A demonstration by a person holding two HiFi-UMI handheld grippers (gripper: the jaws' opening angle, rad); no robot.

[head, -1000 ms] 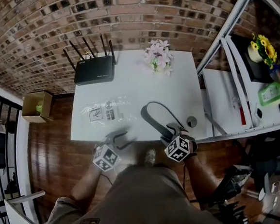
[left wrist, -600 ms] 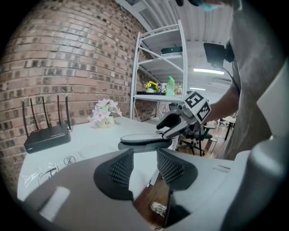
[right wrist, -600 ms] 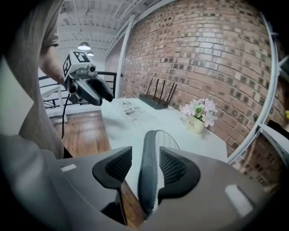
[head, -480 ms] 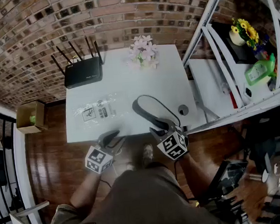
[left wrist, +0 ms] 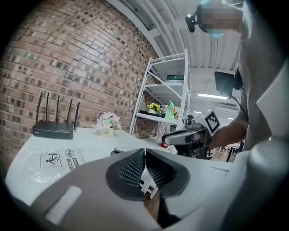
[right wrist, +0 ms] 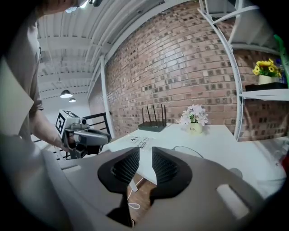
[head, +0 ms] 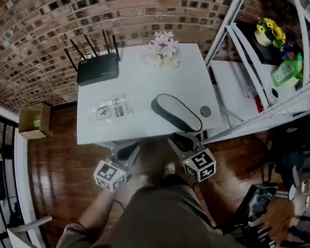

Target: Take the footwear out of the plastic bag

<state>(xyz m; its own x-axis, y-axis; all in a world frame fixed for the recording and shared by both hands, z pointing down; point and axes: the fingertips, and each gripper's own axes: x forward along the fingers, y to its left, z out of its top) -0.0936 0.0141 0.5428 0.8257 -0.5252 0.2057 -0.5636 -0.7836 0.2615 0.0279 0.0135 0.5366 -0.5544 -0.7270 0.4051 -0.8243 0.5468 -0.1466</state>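
The slipper (head: 176,112) lies flat on the white desk (head: 194,74), outside the plastic bag (head: 113,109) and apart from it. It is a long oval with a dark rim and a pale grey face; whether that face is sole or footbed cannot be told. It runs diagonally from the desk's middle toward the front right corner. The bag is clear, flattened and crinkled, printed with black warning labels, and lies near the left edge.

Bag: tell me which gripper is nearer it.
Left. The left gripper hangs off the table edge nearest the bag; the right gripper, jaws closing empty, is farther right, near the shoe.
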